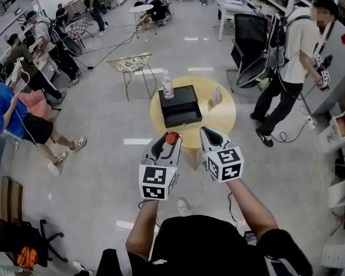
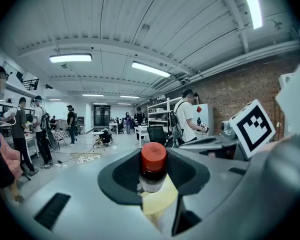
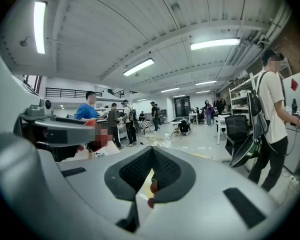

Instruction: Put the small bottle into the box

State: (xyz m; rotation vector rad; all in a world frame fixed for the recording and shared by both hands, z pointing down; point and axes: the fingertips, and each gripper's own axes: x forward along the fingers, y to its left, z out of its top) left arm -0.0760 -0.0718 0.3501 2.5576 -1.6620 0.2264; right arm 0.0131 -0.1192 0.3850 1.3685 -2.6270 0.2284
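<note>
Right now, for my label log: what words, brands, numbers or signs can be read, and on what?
No text can be read.
The clear bottle on the round table: label too small to read.
The small bottle, red-capped: no print shows.
The marker cubes: black-and-white square patterns, no letters.

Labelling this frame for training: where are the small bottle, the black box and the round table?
small bottle (image 2: 153, 159), left gripper view, on its red cap
black box (image 1: 180, 99), head view, on its top face
round table (image 1: 221, 117), head view, bare top right of the box
</note>
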